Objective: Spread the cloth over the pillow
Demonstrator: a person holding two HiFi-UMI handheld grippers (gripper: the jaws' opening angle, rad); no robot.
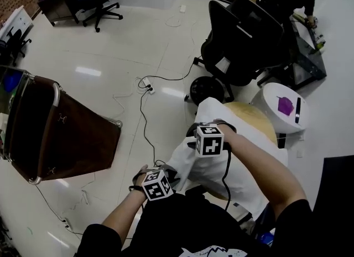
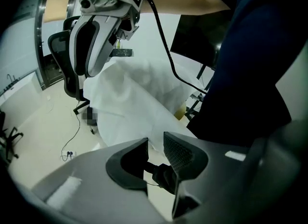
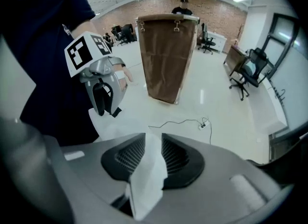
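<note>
A white cloth (image 1: 221,164) lies draped over a tan pillow (image 1: 258,119), of which only the far end shows. My left gripper (image 1: 166,177) is low at the cloth's near left corner. In the left gripper view its jaws (image 2: 155,144) stand narrow, shut on the tip of the cloth (image 2: 139,102). My right gripper (image 1: 194,140) is higher, at the cloth's left edge. In the right gripper view a loose strip of cloth (image 3: 148,170) lies between its jaws (image 3: 153,138), and the pads (image 3: 129,156) stand apart, not pressing on it.
A brown bag on a metal frame (image 1: 61,134) stands at the left. A black office chair (image 1: 243,40) is behind the pillow, and a white round stand (image 1: 285,106) to its right. A cable with a power strip (image 1: 147,87) runs over the floor. A person works at the far right desk.
</note>
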